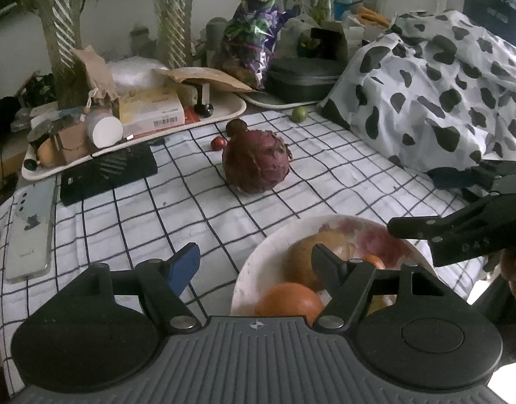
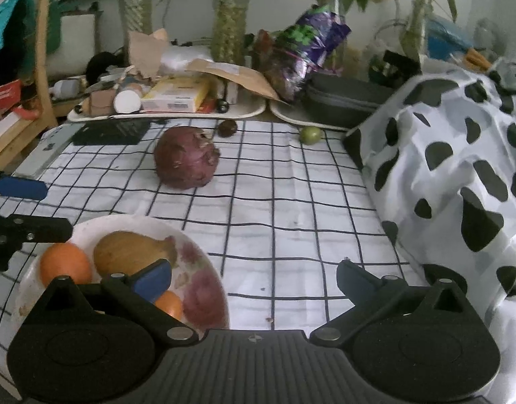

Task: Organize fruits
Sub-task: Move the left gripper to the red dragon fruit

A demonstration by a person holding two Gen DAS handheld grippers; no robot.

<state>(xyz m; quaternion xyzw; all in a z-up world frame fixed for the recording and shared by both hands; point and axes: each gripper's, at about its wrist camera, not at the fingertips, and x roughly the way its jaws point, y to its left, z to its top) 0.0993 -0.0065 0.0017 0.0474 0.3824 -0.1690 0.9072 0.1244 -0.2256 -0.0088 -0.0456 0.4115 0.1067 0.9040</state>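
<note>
Nearest both cameras, left gripper and right gripper hang with jaws spread, nothing between them. Just beyond, on the black-checked white cloth, white floral bowl holds a round orange, a tan-brown fruit and a small orange fruit. Farther off: large purple-red fruit. Farthest along the cloth: small red fruit, dark brown fruit, green fruit.

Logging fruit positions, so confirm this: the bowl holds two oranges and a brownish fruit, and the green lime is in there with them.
Wrong on the lime. The bowl does hold two oranges and a brownish fruit, but the green lime lies apart on the checked cloth at the far edge, as the right wrist view shows.
</note>
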